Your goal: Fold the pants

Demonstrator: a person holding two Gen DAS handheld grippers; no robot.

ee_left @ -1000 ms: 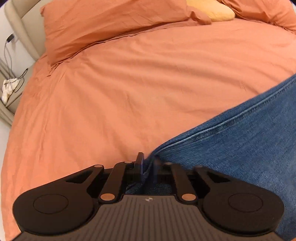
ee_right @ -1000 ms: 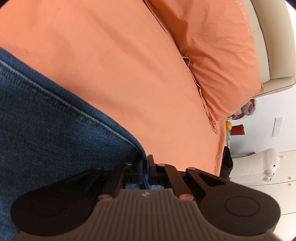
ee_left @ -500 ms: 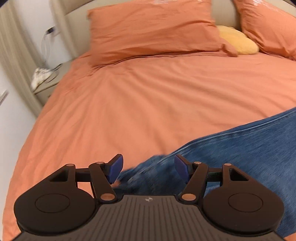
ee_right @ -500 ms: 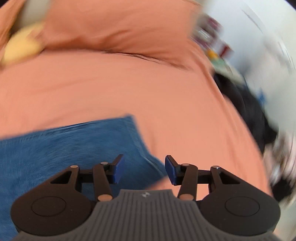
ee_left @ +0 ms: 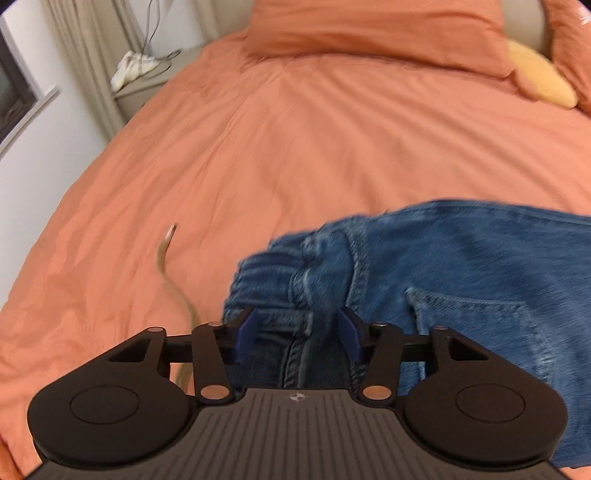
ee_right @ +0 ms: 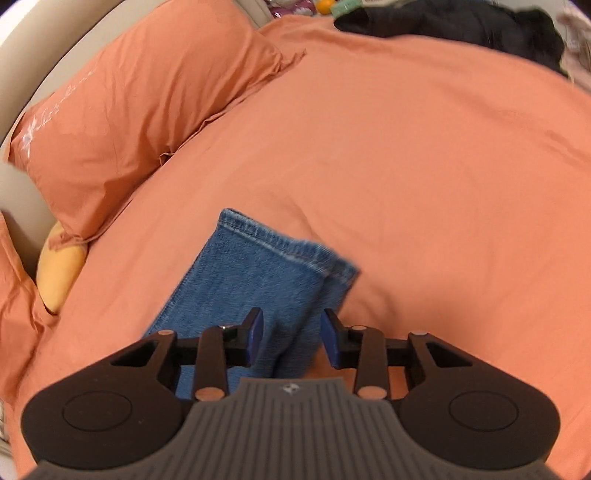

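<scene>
Blue jeans (ee_left: 461, 266) lie on the orange bedspread (ee_left: 295, 147). In the left wrist view their gathered waistband and a back pocket sit just ahead of my left gripper (ee_left: 297, 328), whose jaws are closing with the waistband seam between them, pads apart from the cloth. A tan drawstring (ee_left: 170, 273) trails to the left. In the right wrist view the hemmed leg ends (ee_right: 273, 258) lie stacked ahead of my right gripper (ee_right: 293, 334). Its jaws are closing over the denim, with gaps on both sides.
Orange pillows (ee_left: 369, 29) and a yellow cushion (ee_left: 539, 77) lie at the head of the bed. A bedside table with a white cloth (ee_left: 133, 66) and cables stands at the left. A black garment (ee_right: 461, 22) lies at the bed's far edge.
Both grippers let go of the jeans' edge, opened and pulled back. The left now looks at the waistband, the right has rolled round and looks at the leg hems. Both jaws have narrowed since.
</scene>
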